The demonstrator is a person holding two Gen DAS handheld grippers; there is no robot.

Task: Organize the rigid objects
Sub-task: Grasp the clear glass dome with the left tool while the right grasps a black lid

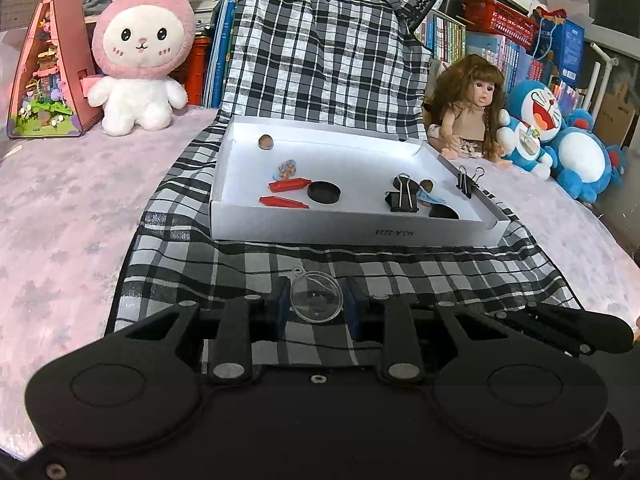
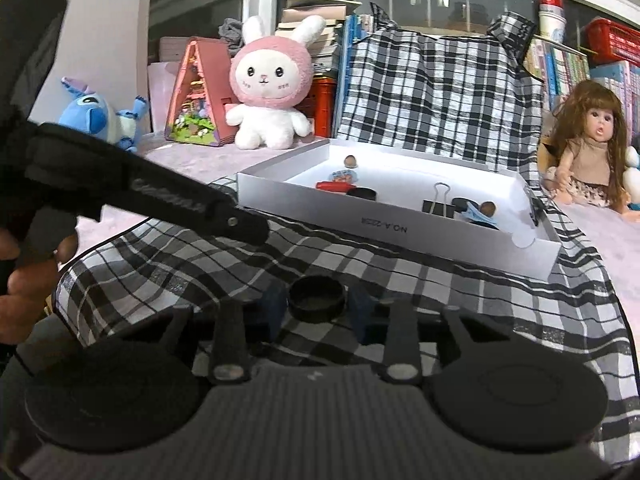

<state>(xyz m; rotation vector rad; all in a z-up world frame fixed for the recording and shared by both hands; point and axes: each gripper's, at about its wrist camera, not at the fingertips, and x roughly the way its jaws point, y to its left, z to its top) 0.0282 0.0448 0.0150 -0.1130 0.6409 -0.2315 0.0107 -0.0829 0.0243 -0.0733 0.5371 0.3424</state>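
My left gripper (image 1: 316, 306) is shut on a clear plastic half-sphere (image 1: 316, 298), held above the checked cloth (image 1: 400, 276) in front of the white box (image 1: 344, 232). My right gripper (image 2: 317, 308) is shut on a black round cap (image 2: 316, 298), also in front of the white box (image 2: 400, 232). The box holds two red pieces (image 1: 289, 185), a black cap (image 1: 324, 192), black binder clips (image 1: 402, 196), a brown nut (image 1: 265, 142) and a small printed item (image 1: 287, 169). The left gripper's body (image 2: 140, 192) crosses the left of the right wrist view.
A pink bunny plush (image 1: 140, 56), a toy house (image 1: 48, 72), a doll (image 1: 472, 108) and blue plush toys (image 1: 560, 140) line the back of the pink table (image 1: 60, 208). Books (image 1: 480, 40) stand behind. A binder clip (image 1: 466, 180) sits on the box's right wall.
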